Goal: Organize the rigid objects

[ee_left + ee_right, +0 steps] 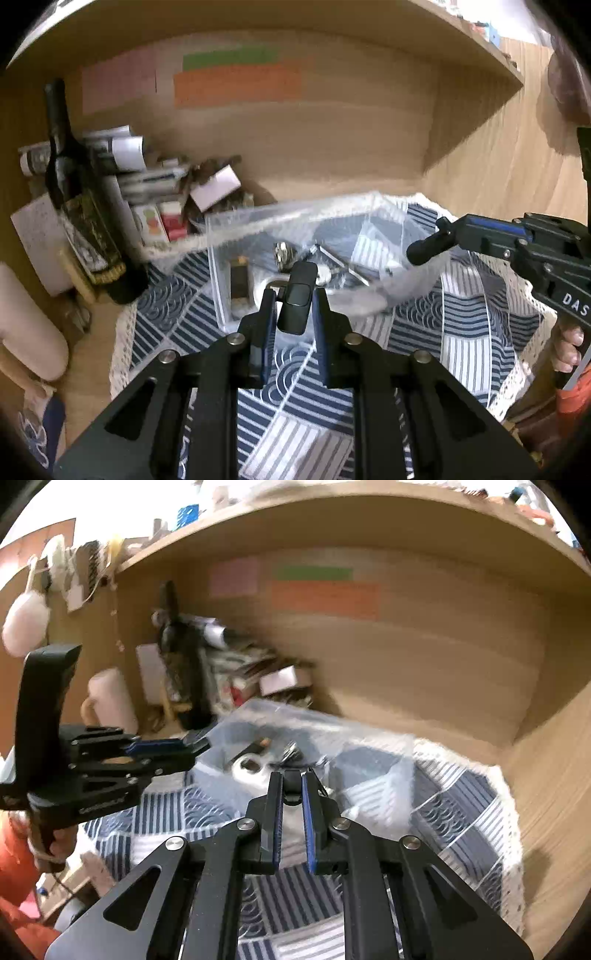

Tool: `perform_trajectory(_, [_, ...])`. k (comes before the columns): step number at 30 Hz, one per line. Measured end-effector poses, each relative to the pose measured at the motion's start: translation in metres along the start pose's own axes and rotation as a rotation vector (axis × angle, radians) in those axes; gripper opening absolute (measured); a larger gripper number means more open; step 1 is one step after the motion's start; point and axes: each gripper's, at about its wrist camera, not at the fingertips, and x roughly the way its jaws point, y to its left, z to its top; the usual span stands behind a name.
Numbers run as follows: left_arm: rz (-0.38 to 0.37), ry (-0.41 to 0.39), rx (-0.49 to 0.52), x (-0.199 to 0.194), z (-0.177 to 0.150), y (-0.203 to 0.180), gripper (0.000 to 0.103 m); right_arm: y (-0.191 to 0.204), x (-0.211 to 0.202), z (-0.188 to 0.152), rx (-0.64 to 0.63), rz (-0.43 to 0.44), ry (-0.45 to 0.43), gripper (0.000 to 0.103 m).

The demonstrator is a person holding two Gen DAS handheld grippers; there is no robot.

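A clear plastic box (221,266) stands on a blue-and-white patterned cloth (461,332) and holds small metal and dark items. My left gripper (295,295) is shut on a black rectangular lighter-like object (297,302), held just above the box's near edge. My right gripper (291,779) is shut on a small black object (292,784), over the same box (369,775). In the left wrist view the right gripper (436,243) shows at right, above the box rim. In the right wrist view the left gripper (192,749) shows at left.
A dark wine bottle (81,206) stands at the left beside a pile of boxes and papers (166,192). A wooden shelf (369,155) backs and tops the space. A pale mug (110,701) sits left of the bottle.
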Motion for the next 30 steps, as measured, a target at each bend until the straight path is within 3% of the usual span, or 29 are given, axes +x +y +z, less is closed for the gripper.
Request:
perform_trajectory(7, [-0.006,0.002,-0.009,0.02,0.023,0.001,0.019,-0.02,0.02,0.011,0.031,-0.054,-0.007,0.009])
perform_trajectory(20, [-0.042,0.145,-0.023,0.093,0.035,-0.001,0.019,-0.037,0.1,0.005,0.014,-0.11,0.114,0.009])
perform_trajectory(30, [-0.048,0.206,-0.02,0.123,0.032,-0.003,0.019,-0.034,0.128,-0.005,0.004,-0.093,0.207,0.009])
